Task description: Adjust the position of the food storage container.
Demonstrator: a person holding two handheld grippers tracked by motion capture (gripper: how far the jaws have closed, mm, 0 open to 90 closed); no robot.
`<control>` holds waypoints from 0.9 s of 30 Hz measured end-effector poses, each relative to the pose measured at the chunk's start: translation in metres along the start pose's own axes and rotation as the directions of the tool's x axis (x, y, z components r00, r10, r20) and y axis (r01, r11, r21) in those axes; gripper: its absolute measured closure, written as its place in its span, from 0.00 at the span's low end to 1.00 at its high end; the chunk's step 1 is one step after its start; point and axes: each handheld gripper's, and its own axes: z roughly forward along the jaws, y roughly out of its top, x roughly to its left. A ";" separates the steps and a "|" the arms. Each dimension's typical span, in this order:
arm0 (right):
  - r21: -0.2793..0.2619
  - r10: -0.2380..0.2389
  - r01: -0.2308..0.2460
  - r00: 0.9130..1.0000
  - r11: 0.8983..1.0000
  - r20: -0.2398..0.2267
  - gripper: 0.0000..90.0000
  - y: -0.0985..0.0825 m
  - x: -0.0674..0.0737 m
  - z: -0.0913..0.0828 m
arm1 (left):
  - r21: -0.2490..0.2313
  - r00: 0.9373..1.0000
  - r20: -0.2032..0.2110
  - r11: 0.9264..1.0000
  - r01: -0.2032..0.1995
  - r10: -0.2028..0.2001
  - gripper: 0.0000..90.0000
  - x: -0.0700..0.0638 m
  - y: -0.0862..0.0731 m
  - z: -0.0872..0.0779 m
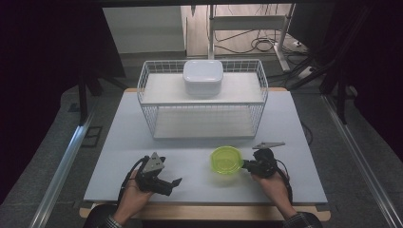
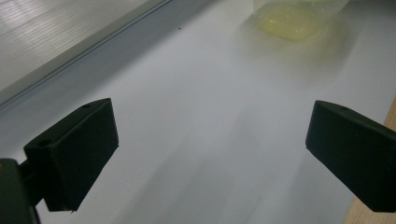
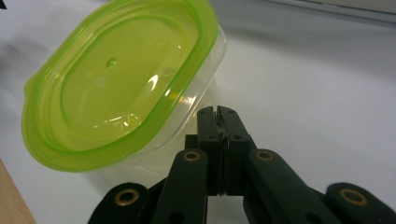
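A clear tub with a lime-green lid [image 1: 226, 160] stands on the white table near its front, right of the middle. My right gripper [image 1: 244, 164] lies just right of it with both jaws pressed together and nothing between them. In the right gripper view the tips [image 3: 218, 112] sit against the tub's clear side, below the green lid [image 3: 116, 84]. My left gripper [image 1: 172, 183] rests near the front left, pointing right towards the tub and well apart from it. Its jaws [image 2: 212, 154] stand wide open over bare table, with the tub [image 2: 292, 21] far ahead.
A white wire rack [image 1: 256, 80] stands at the back of the table [image 1: 285, 133], with a white lidded box [image 1: 203, 77] on its top shelf. The lower shelf holds nothing. Dark floor and metal rails flank the table.
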 end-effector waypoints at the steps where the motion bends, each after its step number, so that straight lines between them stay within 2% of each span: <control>1: -0.001 -0.003 0.003 1.000 1.000 -0.009 0.98 0.002 0.002 0.004 | 0.000 1.000 0.000 1.000 0.000 0.000 0.02 0.000 0.000 0.000; 17: 0.022 -0.053 0.056 0.993 0.998 -0.102 0.98 0.026 0.030 0.045 | 0.002 1.000 0.002 1.000 -0.001 0.001 0.02 0.000 0.000 0.000; 22: 0.028 -0.077 0.080 0.992 0.996 -0.104 0.98 0.031 0.034 0.055 | 0.004 1.000 0.003 1.000 -0.002 0.002 0.02 0.000 0.000 0.000; 27: 0.028 -0.085 0.088 0.992 0.996 -0.089 0.98 0.033 0.031 0.057 | 0.007 1.000 0.007 1.000 -0.004 0.004 0.02 0.000 -0.001 0.000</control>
